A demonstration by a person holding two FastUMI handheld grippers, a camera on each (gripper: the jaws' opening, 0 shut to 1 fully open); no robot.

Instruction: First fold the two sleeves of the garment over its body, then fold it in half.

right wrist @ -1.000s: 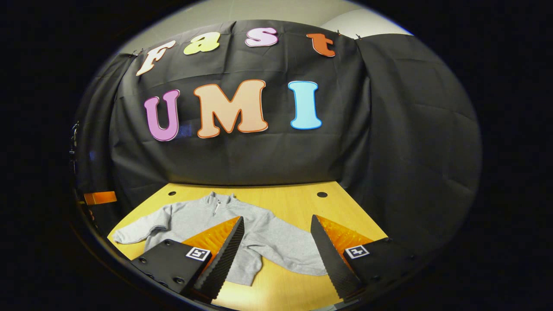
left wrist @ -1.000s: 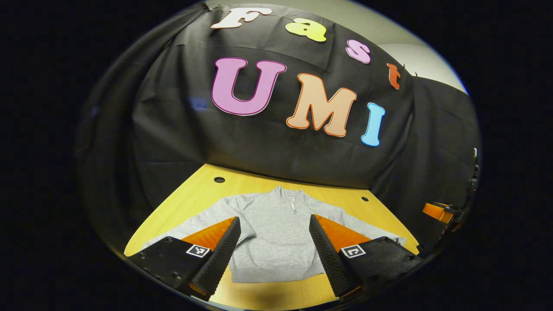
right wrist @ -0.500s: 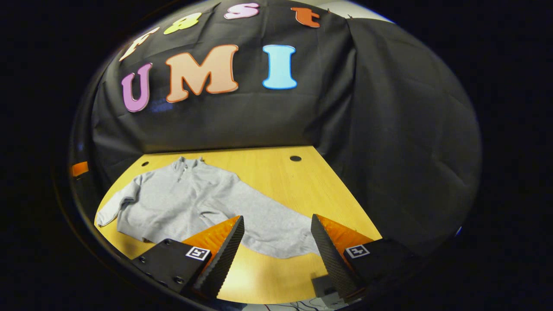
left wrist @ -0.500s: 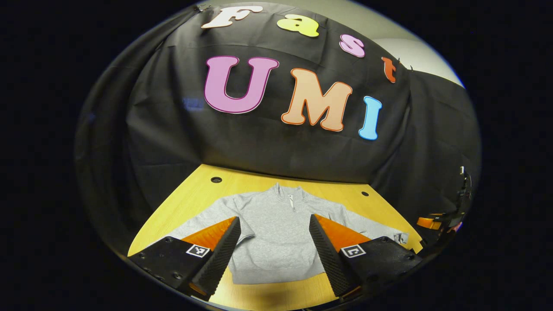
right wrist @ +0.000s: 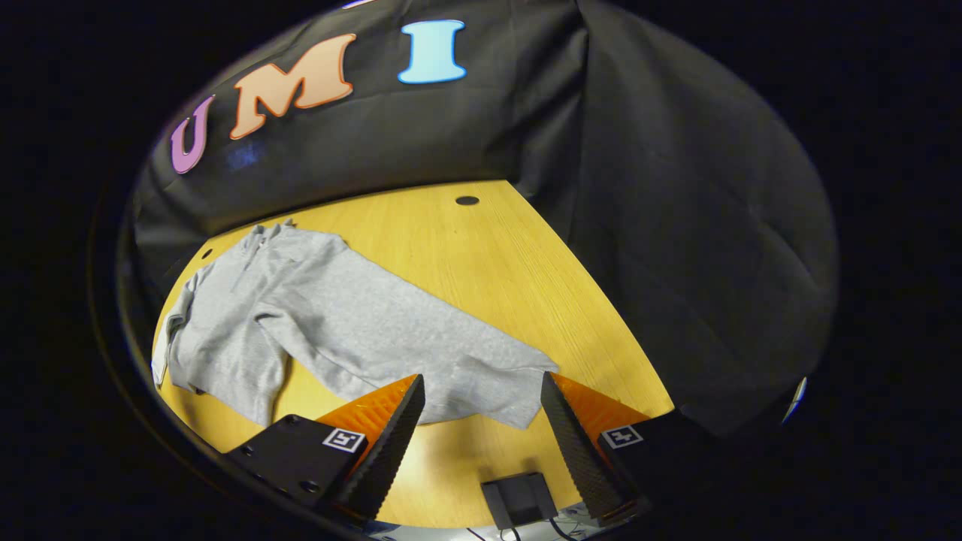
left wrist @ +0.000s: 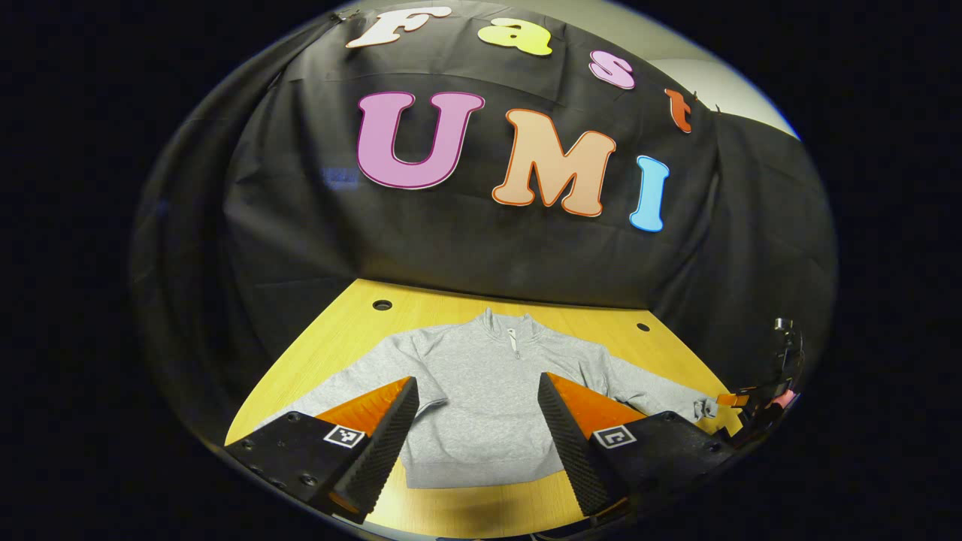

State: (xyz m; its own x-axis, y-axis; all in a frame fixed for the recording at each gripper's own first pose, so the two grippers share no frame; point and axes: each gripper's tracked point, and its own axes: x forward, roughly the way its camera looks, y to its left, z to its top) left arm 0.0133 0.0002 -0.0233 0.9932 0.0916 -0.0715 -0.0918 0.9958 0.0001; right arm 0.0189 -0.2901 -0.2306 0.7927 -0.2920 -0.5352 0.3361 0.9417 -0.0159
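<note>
A grey zip-neck sweatshirt [left wrist: 481, 413] lies flat on the wooden table [left wrist: 338, 338], collar at the far side, hem toward me, both sleeves spread outward. My left gripper [left wrist: 477, 379] hovers open over the lower body, nothing between its fingers. In the right gripper view the sweatshirt [right wrist: 225, 323] sits at the left, and one long sleeve [right wrist: 391, 330] runs toward me. Its cuff [right wrist: 511, 394] lies just ahead of my right gripper [right wrist: 482, 378], which is open and low over the table. The right gripper [left wrist: 759, 398] also shows in the left gripper view, beside that cuff.
The tabletop [right wrist: 481, 255] has round holes [left wrist: 382, 305] [right wrist: 467, 200] near its back edge. A small black box [right wrist: 518, 500] with cables sits at the near table edge, below my right gripper. The black cloth wall closes the back and sides.
My right gripper has dropped and swung toward the sleeve, so the cuff now lies right before its fingers. The left gripper has hardly moved.
</note>
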